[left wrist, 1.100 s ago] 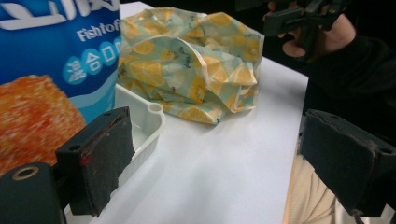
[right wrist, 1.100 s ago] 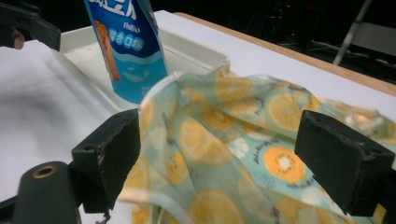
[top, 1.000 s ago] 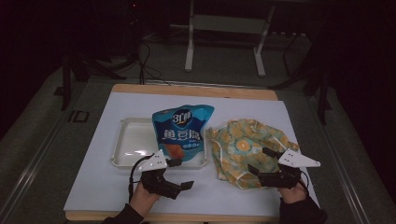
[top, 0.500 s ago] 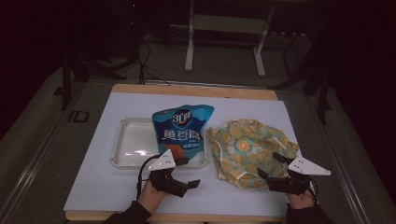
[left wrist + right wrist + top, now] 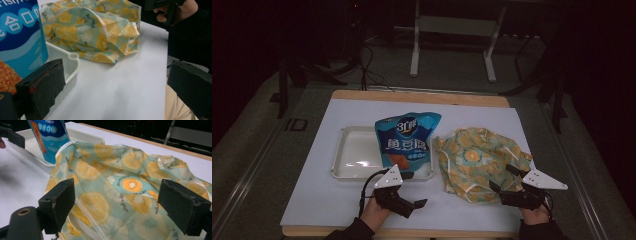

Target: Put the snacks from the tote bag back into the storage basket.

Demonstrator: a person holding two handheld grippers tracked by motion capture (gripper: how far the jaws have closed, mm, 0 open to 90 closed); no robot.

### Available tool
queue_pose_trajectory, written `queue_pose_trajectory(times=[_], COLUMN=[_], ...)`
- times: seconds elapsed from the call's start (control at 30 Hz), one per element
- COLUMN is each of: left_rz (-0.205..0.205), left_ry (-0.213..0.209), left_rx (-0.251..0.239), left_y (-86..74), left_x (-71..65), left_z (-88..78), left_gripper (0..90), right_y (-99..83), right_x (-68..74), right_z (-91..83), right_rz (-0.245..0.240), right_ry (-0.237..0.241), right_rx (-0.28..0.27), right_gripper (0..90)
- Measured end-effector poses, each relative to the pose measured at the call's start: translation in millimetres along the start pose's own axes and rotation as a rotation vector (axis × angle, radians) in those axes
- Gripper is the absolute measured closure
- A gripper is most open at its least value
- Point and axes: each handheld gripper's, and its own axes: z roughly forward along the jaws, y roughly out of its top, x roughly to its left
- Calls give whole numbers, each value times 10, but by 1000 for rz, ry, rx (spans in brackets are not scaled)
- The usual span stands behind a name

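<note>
The left gripper sits at the near edge of the counter, its fingers released and spread wide with nothing between them. In the left gripper view 1 finger stands just beside the near corner of the white tray, apart from it, and bare white surface fills the gap ahead. The blue snack bag lies propped across the tray's right end, its top leaning past the far rim. The lemon-print cloth bag lies crumpled just right of the tray, near the snack bag; whether the 2 touch cannot be told. The right gripper hovers at the cloth's near-right edge, fingers released; in the right gripper view the cloth spans the gap between them, with no contact visible. Open room: the near-left counter in front of the tray and a strip along the near edge between the 2 hands. The left hand and right hand are cut off by the bottom of the high view. The surroundings beyond the counter are dark; a white frame stands behind, details hard to make out.
</note>
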Motion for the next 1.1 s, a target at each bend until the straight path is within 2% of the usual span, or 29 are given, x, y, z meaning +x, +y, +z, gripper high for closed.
queue_pose_trajectory(times=[0.5, 0.7, 0.83, 1.1], left_rz=[-9, 23, 24, 14], left_ry=[1, 7, 5, 24], left_rx=[-14, 3, 5, -25], left_y=[-28, -51, -55, -72], left_x=[23, -14, -28, -5], left_z=[-36, -34, -28, -62], left_gripper=[19, 19, 19, 19], right_y=[0, 8, 4, -25], right_x=[10, 4, -13, -22], right_z=[-18, -26, -38, -7], right_rz=[-1, 9, 6, 8], right_ry=[-6, -3, -13, -7], right_rx=[-14, -13, -22, -7], right_gripper=[141, 141, 141, 142])
